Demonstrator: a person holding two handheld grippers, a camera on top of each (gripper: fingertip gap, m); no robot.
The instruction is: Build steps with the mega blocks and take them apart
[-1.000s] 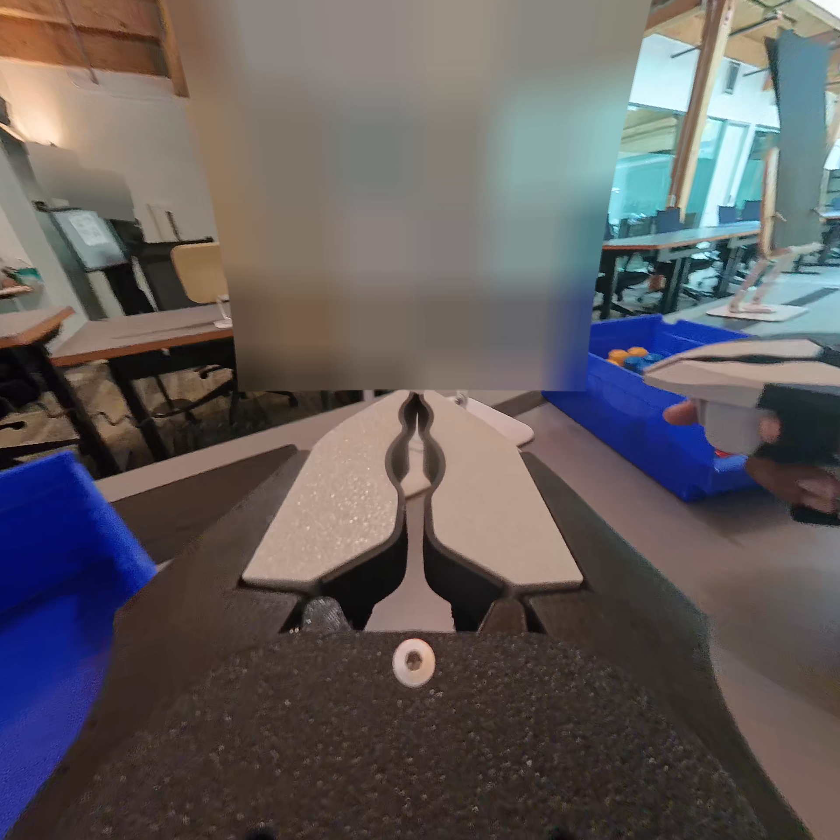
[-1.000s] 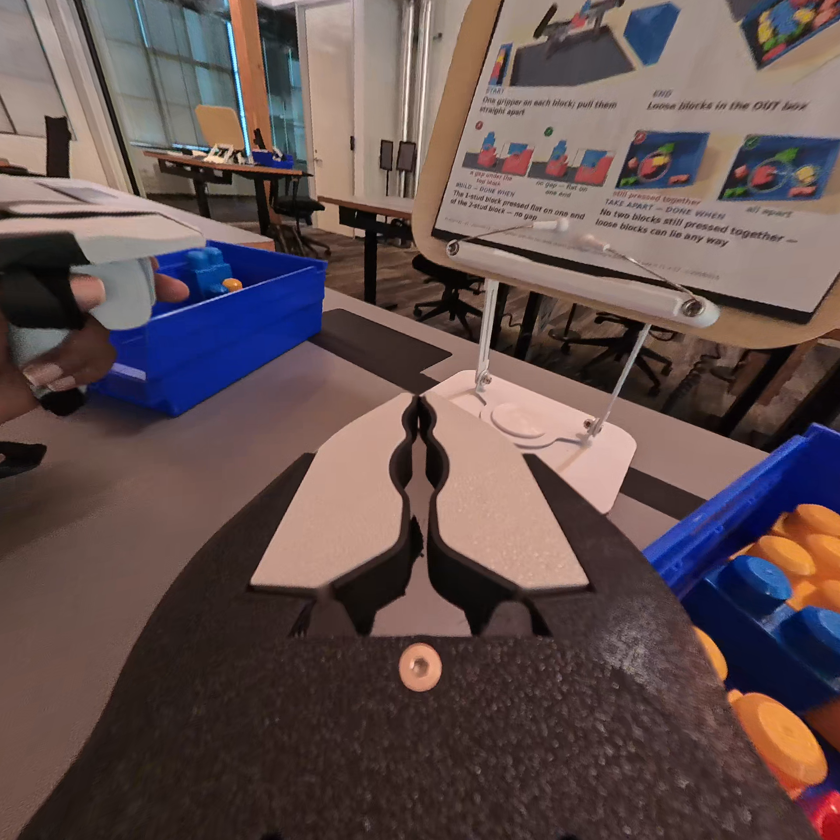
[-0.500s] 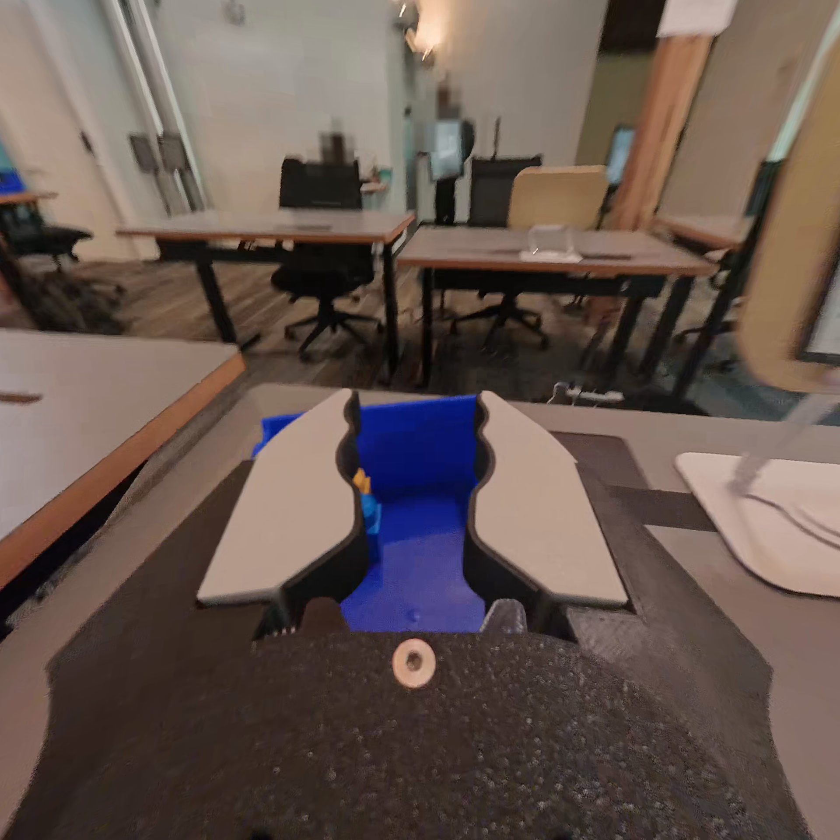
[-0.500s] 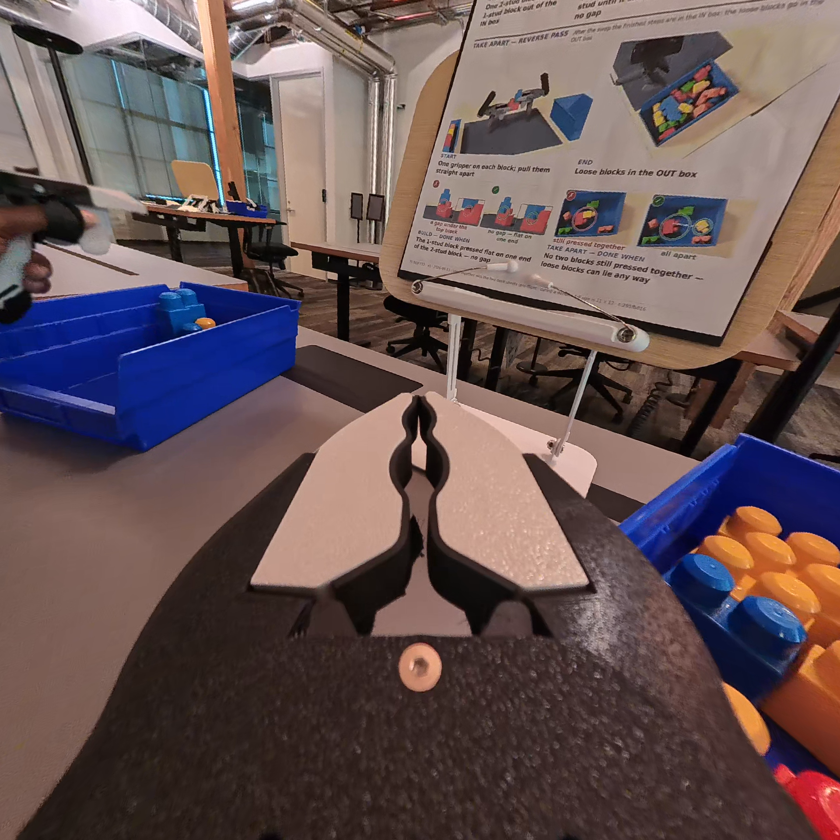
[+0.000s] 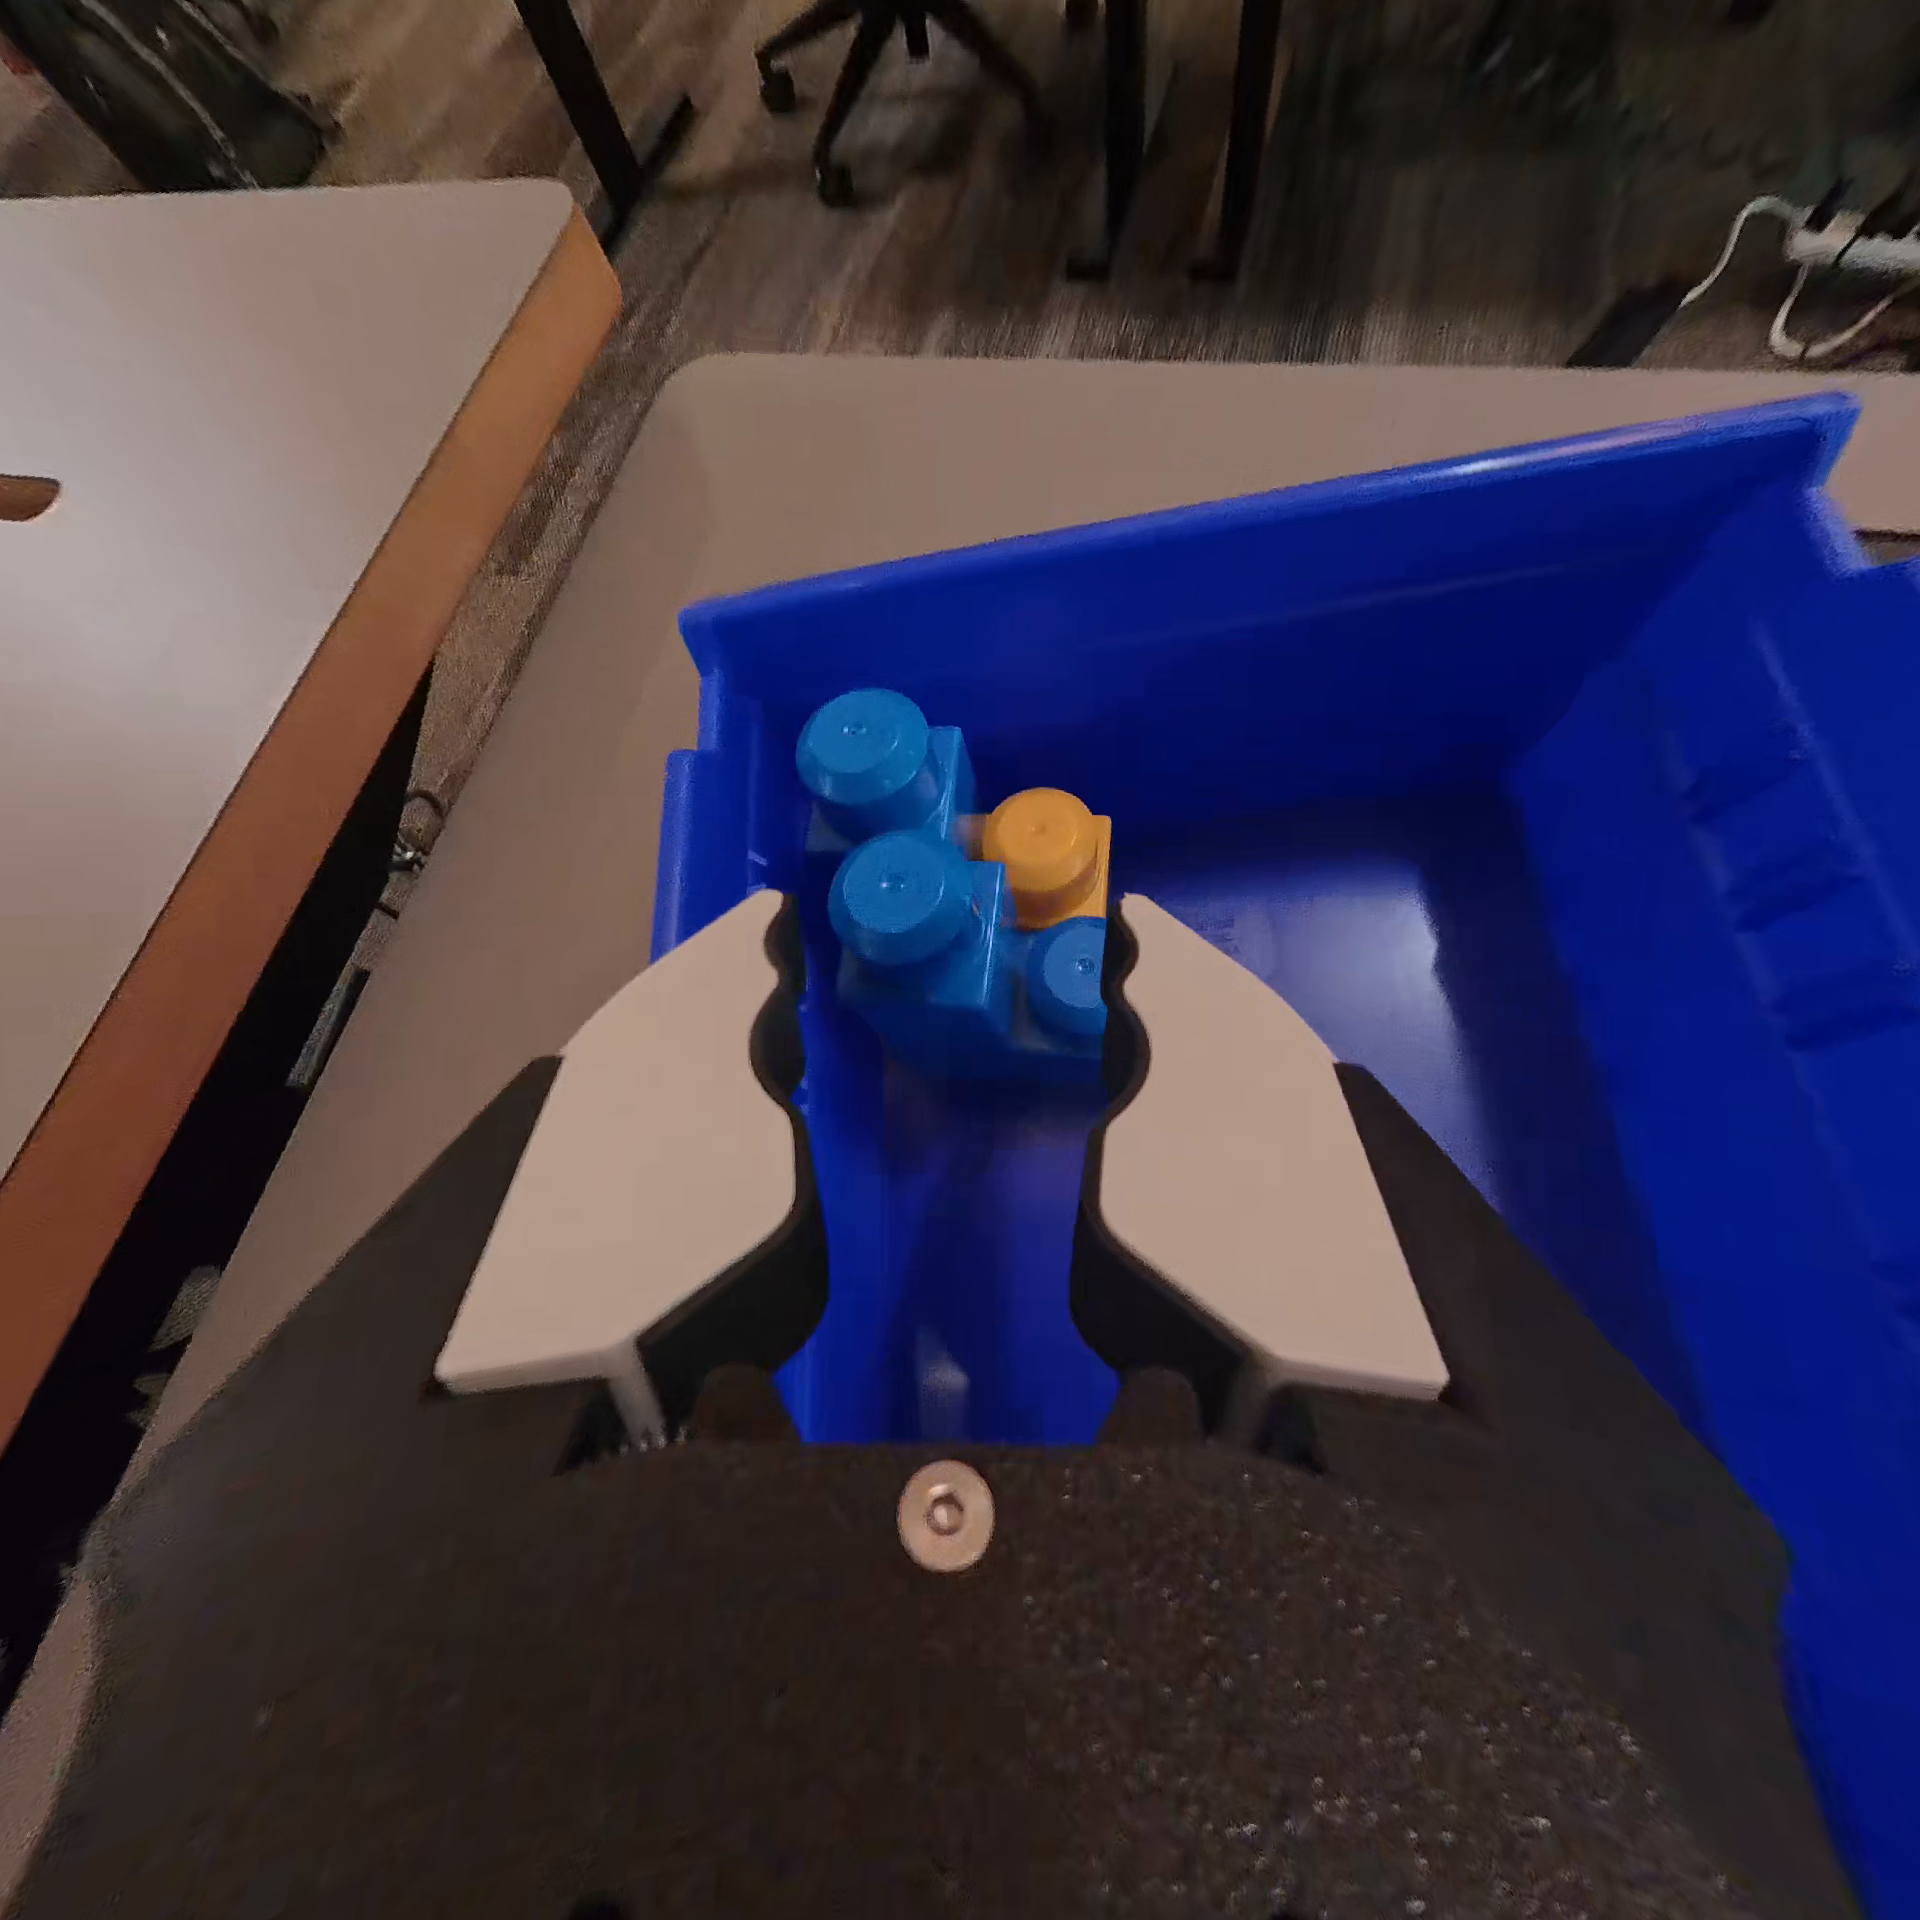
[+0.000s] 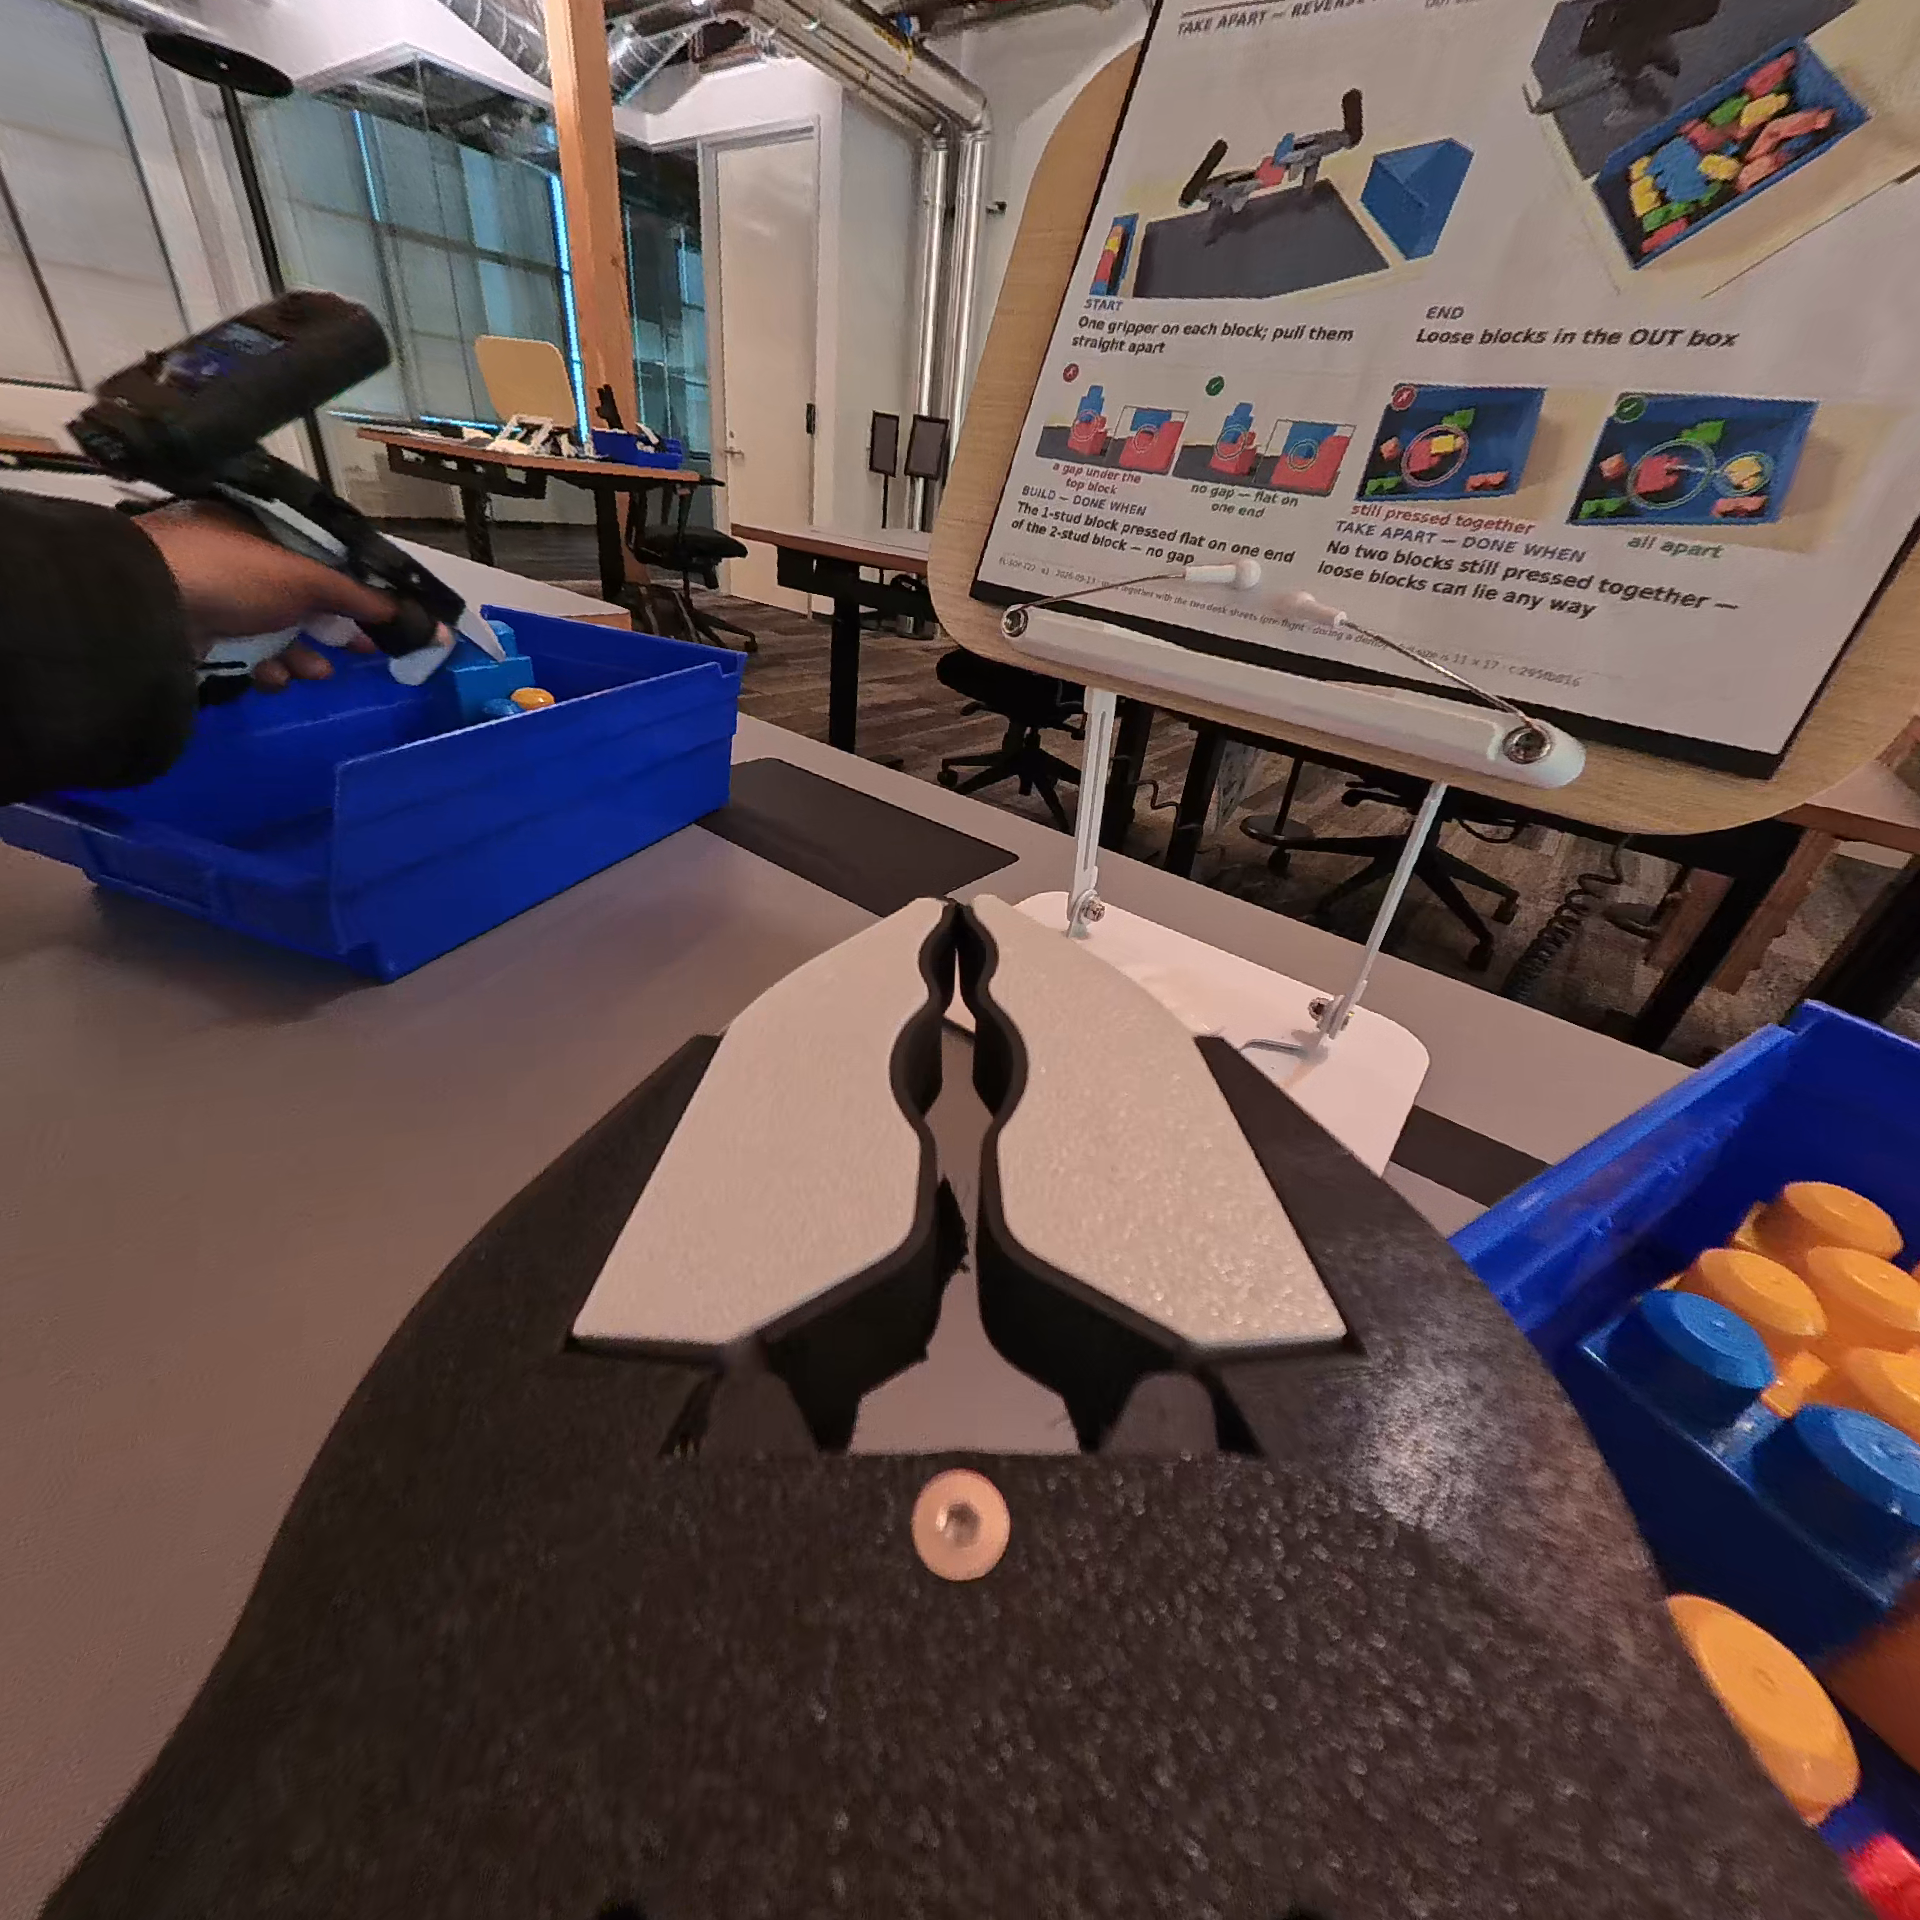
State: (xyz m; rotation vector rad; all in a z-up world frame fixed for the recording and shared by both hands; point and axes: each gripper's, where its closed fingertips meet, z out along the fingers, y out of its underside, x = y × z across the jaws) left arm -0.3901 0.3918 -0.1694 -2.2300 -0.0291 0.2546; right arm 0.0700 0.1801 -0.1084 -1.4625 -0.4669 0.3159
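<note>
Reaching into the left bin (image 5: 1299, 582), the left gripper (image 5: 951, 935) hung with jaws apart around a joined blue-and-orange block stack (image 5: 935, 904) in the corner, not yet gripping; the right gripper (image 6: 956, 914) waited pressed together and empty over the table (image 6: 312, 1091), beside a bin of loose blocks (image 6: 1766, 1309), so taking apart looked barely started

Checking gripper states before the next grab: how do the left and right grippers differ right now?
The left gripper is open; the right gripper is shut and empty. The left is tipped down into the blue bin, fingers either side of the joined blocks; the right is roughly level above the table, beside a second bin of loose blocks. Both have pale fingers on black bodies.
</note>
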